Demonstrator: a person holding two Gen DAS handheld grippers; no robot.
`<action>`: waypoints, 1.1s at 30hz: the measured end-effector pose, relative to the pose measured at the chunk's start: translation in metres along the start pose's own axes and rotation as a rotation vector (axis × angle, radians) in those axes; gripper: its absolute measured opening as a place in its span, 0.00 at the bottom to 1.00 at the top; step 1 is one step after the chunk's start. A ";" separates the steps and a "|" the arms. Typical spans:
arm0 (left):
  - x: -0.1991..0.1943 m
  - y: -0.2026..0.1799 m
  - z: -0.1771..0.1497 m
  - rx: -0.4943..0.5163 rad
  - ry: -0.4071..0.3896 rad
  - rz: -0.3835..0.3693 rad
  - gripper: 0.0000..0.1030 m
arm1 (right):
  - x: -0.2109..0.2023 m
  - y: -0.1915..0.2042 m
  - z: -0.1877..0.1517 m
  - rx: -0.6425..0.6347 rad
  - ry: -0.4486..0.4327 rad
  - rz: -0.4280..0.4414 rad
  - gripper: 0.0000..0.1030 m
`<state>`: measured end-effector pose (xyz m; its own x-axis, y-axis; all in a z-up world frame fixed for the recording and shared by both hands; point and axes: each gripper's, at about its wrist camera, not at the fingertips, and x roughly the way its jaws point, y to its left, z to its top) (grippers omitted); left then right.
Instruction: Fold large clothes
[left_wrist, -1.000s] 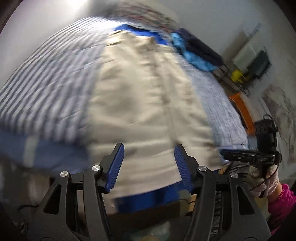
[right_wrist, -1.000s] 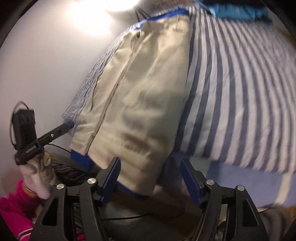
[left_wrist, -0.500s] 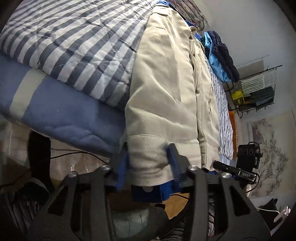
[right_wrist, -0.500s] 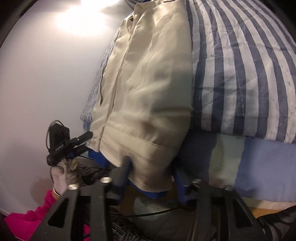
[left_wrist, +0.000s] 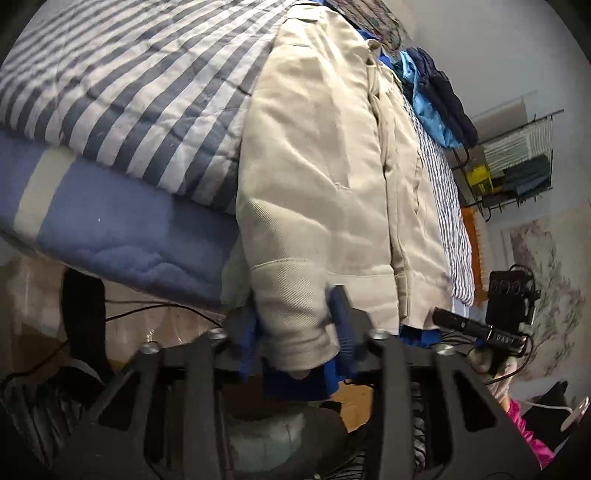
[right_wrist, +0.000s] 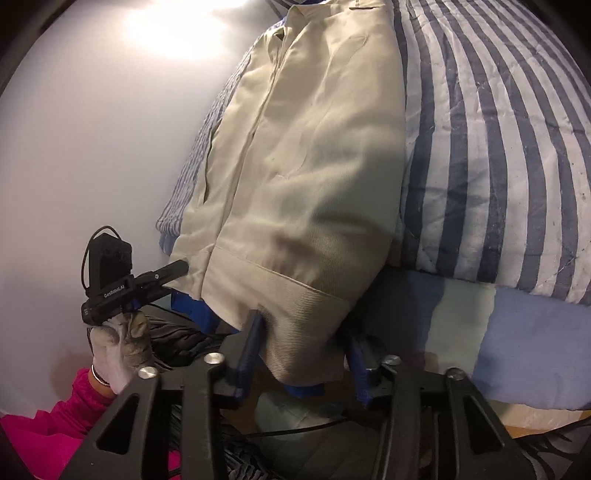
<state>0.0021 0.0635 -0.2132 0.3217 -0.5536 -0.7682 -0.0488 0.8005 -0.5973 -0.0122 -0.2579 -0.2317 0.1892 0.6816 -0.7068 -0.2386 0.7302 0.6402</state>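
While the blue-and-white striped quilted bedspread (left_wrist: 140, 85) fills 10 o'clock, the beige twill jacket (left_wrist: 325, 177) lies along it, hem hanging over the bed edge at 6 o'clock. Left black gripper with blue pads (left_wrist: 297, 332) clamps one hem corner; right black gripper with blue pads (right_wrist: 303, 347) clamps the other.

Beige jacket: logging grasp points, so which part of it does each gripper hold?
The left gripper and right gripper each clamp a bottom hem corner of the beige jacket.
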 end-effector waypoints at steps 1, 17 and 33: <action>-0.003 -0.002 0.000 -0.002 -0.008 -0.009 0.26 | -0.002 0.002 0.001 -0.003 -0.007 0.003 0.26; -0.056 -0.050 0.025 0.067 -0.118 -0.113 0.13 | -0.050 0.032 0.014 -0.035 -0.160 0.060 0.11; -0.065 -0.066 0.121 0.010 -0.212 -0.172 0.09 | -0.079 0.051 0.094 0.020 -0.283 0.079 0.09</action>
<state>0.0989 0.0742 -0.0957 0.5156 -0.6221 -0.5892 0.0332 0.7016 -0.7118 0.0506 -0.2705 -0.1148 0.4296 0.7203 -0.5446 -0.2448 0.6734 0.6975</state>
